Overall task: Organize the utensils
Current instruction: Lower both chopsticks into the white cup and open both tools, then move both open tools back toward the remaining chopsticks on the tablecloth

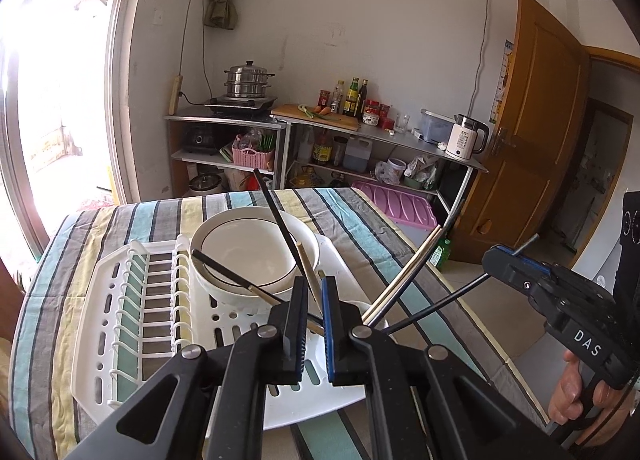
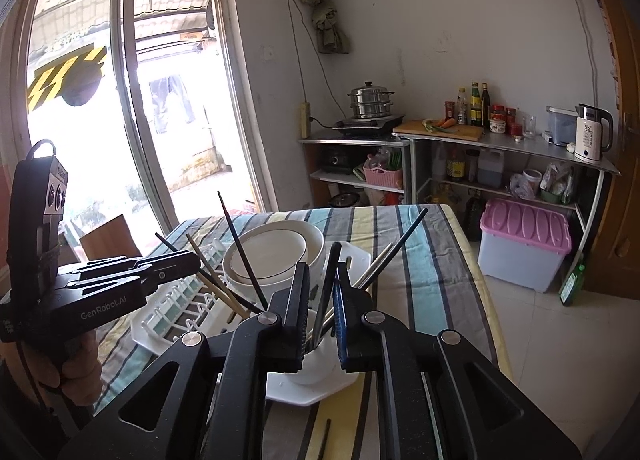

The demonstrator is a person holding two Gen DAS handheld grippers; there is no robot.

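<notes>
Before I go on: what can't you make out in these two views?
- Right wrist view: whether the right claw presses the dark chopstick between its pads; the gap is too tight to judge.
- Right wrist view: the white cup is mostly behind the claw's fingers, so its chopstick count is unclear.
- Right wrist view: the loose chopstick has its near end cut off by the bottom edge.

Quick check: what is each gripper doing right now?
left gripper: shut on a chopstick.
right gripper: slightly open, dark chopstick loose between its jaws.

Dark and pale chopsticks (image 2: 244, 256) fanned upright in white cup (image 2: 316, 370)
</notes>
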